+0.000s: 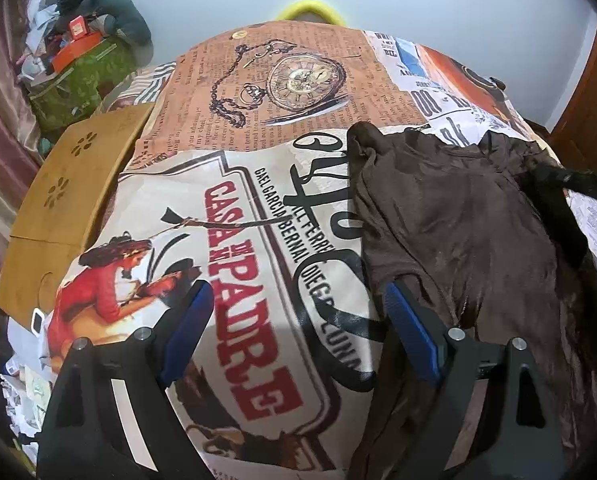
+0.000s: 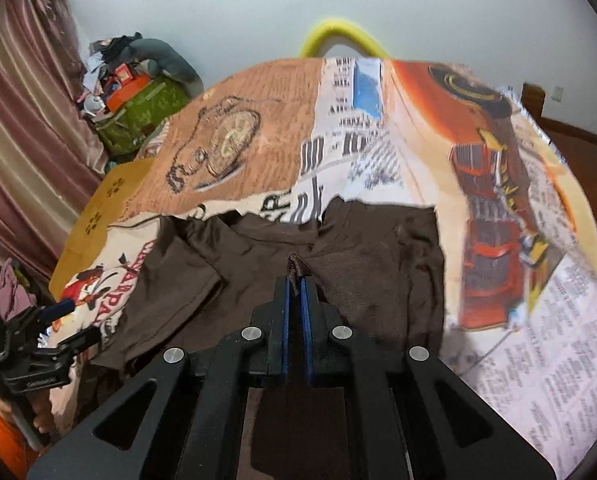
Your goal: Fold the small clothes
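A small dark brown garment (image 1: 470, 232) lies spread on a table covered with a printed cloth (image 1: 238, 240). In the left wrist view my left gripper (image 1: 296, 300) is open and empty, just left of the garment's near edge, its right finger (image 1: 408, 320) touching the fabric. In the right wrist view my right gripper (image 2: 294, 280) is shut on a pinch of the brown garment (image 2: 362, 264) near its middle. The left gripper also shows in the right wrist view (image 2: 64, 316) at the left, open.
A wooden lap desk (image 1: 62, 196) sits at the table's left. A green bag with a clutter pile (image 1: 74, 72) stands by the curtain (image 2: 26, 128). A yellow curved object (image 2: 338, 36) rises behind the table's far edge. A wooden door frame (image 1: 590, 96) is on the right.
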`<state>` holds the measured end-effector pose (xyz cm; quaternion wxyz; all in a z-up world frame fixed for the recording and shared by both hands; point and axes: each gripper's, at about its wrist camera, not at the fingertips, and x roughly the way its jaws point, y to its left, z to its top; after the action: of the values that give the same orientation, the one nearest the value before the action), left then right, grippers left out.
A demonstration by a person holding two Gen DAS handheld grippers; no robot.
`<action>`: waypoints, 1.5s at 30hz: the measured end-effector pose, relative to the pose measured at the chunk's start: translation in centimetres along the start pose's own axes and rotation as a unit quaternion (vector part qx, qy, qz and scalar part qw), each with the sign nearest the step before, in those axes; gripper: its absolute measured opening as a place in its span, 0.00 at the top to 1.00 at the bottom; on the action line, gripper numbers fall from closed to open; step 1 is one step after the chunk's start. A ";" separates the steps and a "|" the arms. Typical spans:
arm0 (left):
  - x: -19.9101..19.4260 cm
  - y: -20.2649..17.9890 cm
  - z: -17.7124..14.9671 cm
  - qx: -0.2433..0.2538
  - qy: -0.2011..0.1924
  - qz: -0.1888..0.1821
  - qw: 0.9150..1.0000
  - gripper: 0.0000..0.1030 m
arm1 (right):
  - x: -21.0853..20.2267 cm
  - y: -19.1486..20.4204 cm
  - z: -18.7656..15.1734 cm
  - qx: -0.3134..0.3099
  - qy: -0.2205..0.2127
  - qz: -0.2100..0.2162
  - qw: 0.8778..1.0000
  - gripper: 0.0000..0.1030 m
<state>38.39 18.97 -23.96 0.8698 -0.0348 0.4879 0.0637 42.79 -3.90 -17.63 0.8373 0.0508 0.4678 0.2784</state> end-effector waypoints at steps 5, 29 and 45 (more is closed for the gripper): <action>0.5 -1.0 0.4 0.003 0.001 -0.008 1.000 0.15 | 0.7 0.0 -0.5 -0.011 0.008 0.017 1.000 0.91; 3.4 -5.9 0.9 0.043 0.028 -0.014 0.999 0.12 | -2.0 -3.1 -6.2 -0.092 0.010 -0.056 0.994 0.63; -1.8 -5.7 0.8 0.058 -0.013 0.006 0.998 0.06 | -5.3 -2.7 -5.9 -0.077 -0.018 -0.039 0.996 0.61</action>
<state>38.95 13.33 -21.99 0.8764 0.0197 0.4794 0.0410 36.94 -9.90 -17.86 0.8571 -0.0274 0.4315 0.2800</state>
